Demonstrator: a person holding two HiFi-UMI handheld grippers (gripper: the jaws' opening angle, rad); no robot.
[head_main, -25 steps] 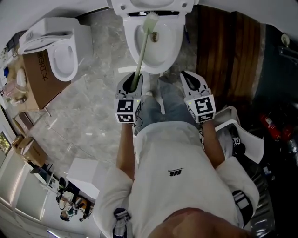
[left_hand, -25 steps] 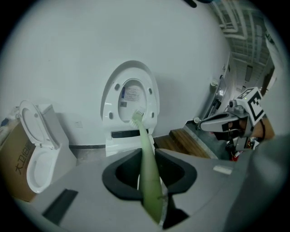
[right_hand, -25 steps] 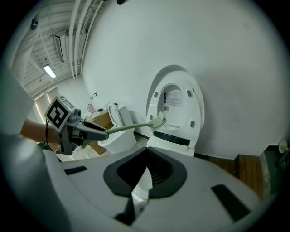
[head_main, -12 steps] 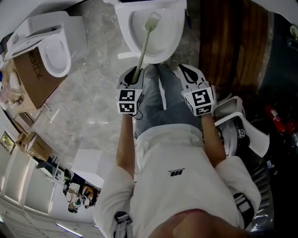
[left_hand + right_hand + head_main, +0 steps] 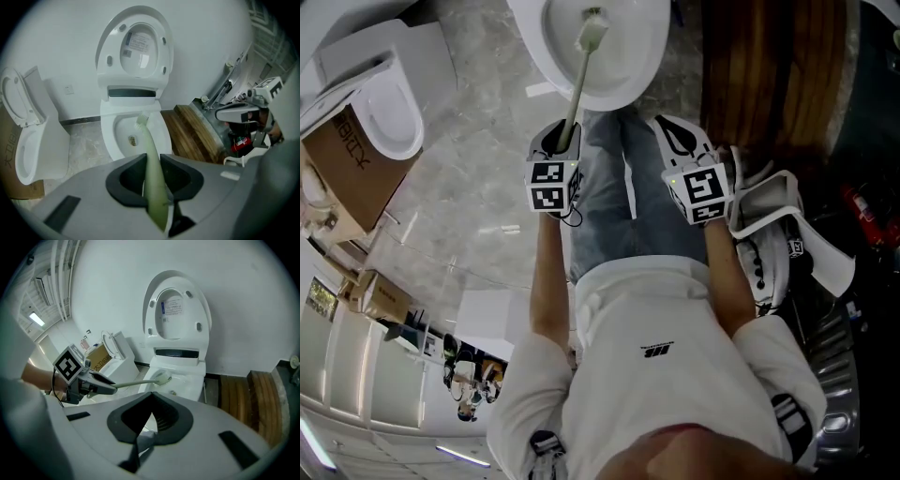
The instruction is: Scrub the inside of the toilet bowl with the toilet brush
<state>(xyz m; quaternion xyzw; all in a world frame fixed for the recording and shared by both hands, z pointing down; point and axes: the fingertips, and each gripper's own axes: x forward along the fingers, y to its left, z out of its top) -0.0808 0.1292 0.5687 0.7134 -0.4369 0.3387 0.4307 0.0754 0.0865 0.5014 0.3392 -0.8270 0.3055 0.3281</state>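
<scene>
Broadly, stands on a grey marble floor [image 5: 469,216] facing a white toilet bowl [image 5: 628,89], with the lid [image 5: 135,44] tipped upright against the white wall behind. Has a second toilet [image 5: 380,112] well off to the left, lid likewise raised, and a dark wooden platform [image 5: 769,75] along the right side of the bowl. Shows a brown cardboard box [image 5: 337,173] just beside that second toilet.

Reaches both forearms forward from a white shirt [image 5: 666,375], one gripper in each hand, marker cubes facing up in the head view.

Holds the left gripper [image 5: 566,141] just short of the bowl's front rim, jaws clamped from either side on the pale green handle of the toilet brush [image 5: 577,80]. Points the brush forward and down into the bowl, with the bristle head [image 5: 592,28] inside the basin, toward the back wall and just past the drain opening [image 5: 133,139]. Cannot tell whether the bristles touch the porcelain.

Carries the right gripper [image 5: 673,136] level with the left one, off to the right of the bowl's front and apart from the brush, jaws pressed together with nothing between them.
</scene>
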